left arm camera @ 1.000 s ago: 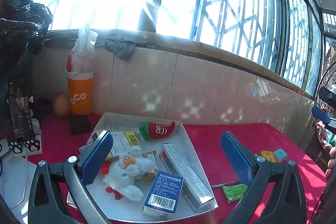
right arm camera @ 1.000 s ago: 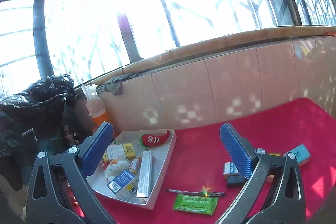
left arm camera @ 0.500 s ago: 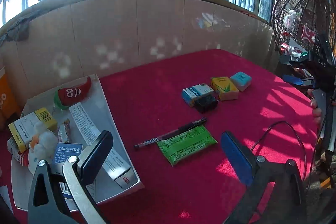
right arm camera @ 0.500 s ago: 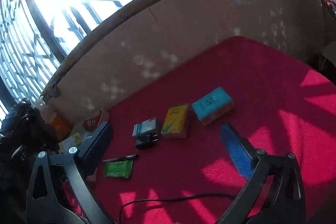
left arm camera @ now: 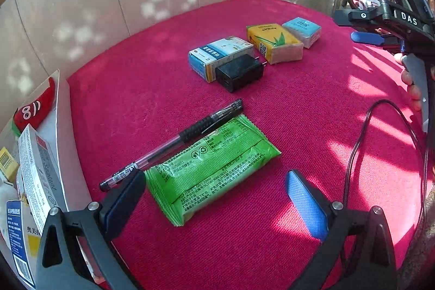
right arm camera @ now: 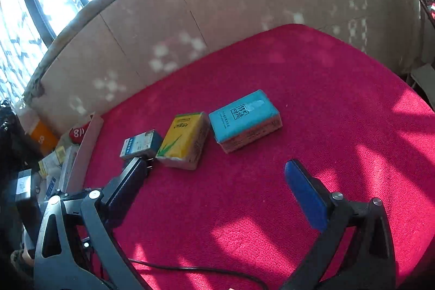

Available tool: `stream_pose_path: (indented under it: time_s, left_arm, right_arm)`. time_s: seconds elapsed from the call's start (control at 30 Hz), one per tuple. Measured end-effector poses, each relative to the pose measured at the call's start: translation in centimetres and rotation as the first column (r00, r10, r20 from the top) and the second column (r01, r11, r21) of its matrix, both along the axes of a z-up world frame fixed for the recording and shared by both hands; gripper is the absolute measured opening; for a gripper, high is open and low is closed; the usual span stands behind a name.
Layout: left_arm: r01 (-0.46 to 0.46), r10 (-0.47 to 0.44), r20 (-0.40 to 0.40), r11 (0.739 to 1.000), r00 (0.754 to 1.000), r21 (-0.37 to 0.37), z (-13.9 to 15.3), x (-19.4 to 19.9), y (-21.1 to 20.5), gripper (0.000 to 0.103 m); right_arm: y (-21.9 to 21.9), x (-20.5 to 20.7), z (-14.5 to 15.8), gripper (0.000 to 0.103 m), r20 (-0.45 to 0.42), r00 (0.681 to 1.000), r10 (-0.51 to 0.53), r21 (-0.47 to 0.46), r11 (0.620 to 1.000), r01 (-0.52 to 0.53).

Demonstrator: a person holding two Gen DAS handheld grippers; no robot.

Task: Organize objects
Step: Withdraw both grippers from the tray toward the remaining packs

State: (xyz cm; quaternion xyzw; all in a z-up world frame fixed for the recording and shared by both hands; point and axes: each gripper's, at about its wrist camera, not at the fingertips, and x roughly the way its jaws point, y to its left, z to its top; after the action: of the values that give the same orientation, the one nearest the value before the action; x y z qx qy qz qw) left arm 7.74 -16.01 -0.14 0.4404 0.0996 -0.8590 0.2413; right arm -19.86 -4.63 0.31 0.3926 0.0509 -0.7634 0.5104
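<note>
In the left wrist view, a green snack packet (left arm camera: 209,167) lies on the red cloth with a black pen (left arm camera: 174,143) beside it. My left gripper (left arm camera: 214,195) is open, its jaws on either side of the packet's near end. Beyond lie a black charger (left arm camera: 239,72), a blue-white box (left arm camera: 220,56), a yellow tissue pack (left arm camera: 274,42) and a teal tissue pack (left arm camera: 301,30). My right gripper (right arm camera: 217,181) is open and empty, just in front of the yellow pack (right arm camera: 185,143) and teal pack (right arm camera: 244,121).
A white tray (left arm camera: 65,143) with boxes and a red chili toy (left arm camera: 32,110) stands at the left. A black cable (left arm camera: 361,143) runs over the cloth at the right. A tiled wall (right arm camera: 217,4) borders the table's far side.
Both grippers have dropped low and close to the cloth. The left one moved right from the tray to the green packet. The right one moved toward the tissue packs.
</note>
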Motion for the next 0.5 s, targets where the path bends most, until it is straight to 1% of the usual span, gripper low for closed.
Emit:
stream_pose_path:
  time_s: [0.03,0.07,0.1,0.13,0.17,0.27,0.33,0.4,0.43,0.5]
  left_arm:
    - [0.023,-0.023,-0.003,1.0,1.0,0.02,0.2,0.1,0.3,0.102]
    - [0.059,-0.058,-0.015,0.997,0.998,0.058,0.5,0.3,0.7,0.102]
    - [0.093,-0.09,-0.034,0.989,0.995,0.112,0.6,0.4,1.0,0.102]
    - [0.115,-0.109,-0.048,0.982,0.993,0.148,0.7,0.5,1.3,0.102]
    - [0.123,-0.117,-0.05,0.981,0.992,0.152,0.9,0.7,1.7,0.102]
    - [0.095,-0.091,-0.044,0.99,0.995,0.104,1.2,0.7,1.8,0.102]
    - [0.069,-0.059,-0.081,0.99,0.995,0.119,1.6,1.0,1.2,0.102]
    - [0.055,-0.04,-0.109,0.988,0.993,0.141,1.9,0.8,0.7,0.102]
    - [0.055,-0.039,-0.107,0.988,0.993,0.144,2.0,0.5,0.6,0.102]
    - [0.078,-0.067,-0.085,0.988,0.994,0.131,1.6,-0.7,0.6,0.102]
  right_arm:
    - [-0.8,-0.1,-0.2,0.103,-0.026,1.0,-0.014,0.026,1.0,0.015]
    - [-1.6,-0.6,-0.4,0.103,-0.047,0.998,-0.041,0.053,0.998,0.044]
    - [-2.3,-1.2,-0.8,0.103,-0.057,0.995,-0.077,0.088,0.993,0.082]
    - [-2.8,-2.0,-1.3,0.103,-0.047,0.993,-0.107,0.11,0.988,0.112]
    - [-3.2,-2.9,-1.7,0.103,-0.008,0.991,-0.135,0.123,0.983,0.135]
    - [-4.0,-4.8,-3.1,0.102,0.162,0.973,-0.167,0.144,0.979,0.144]
    - [-3.9,-4.7,-2.8,0.102,0.182,0.966,-0.182,0.121,0.979,0.162]
    - [-3.6,-4.6,-2.5,0.102,0.239,0.954,-0.181,0.085,0.983,0.165]
    - [-3.5,-4.4,-2.4,0.102,0.255,0.95,-0.181,0.075,0.983,0.167]
    - [-3.5,-4.1,-2.2,0.101,0.268,0.948,-0.174,0.066,0.985,0.162]
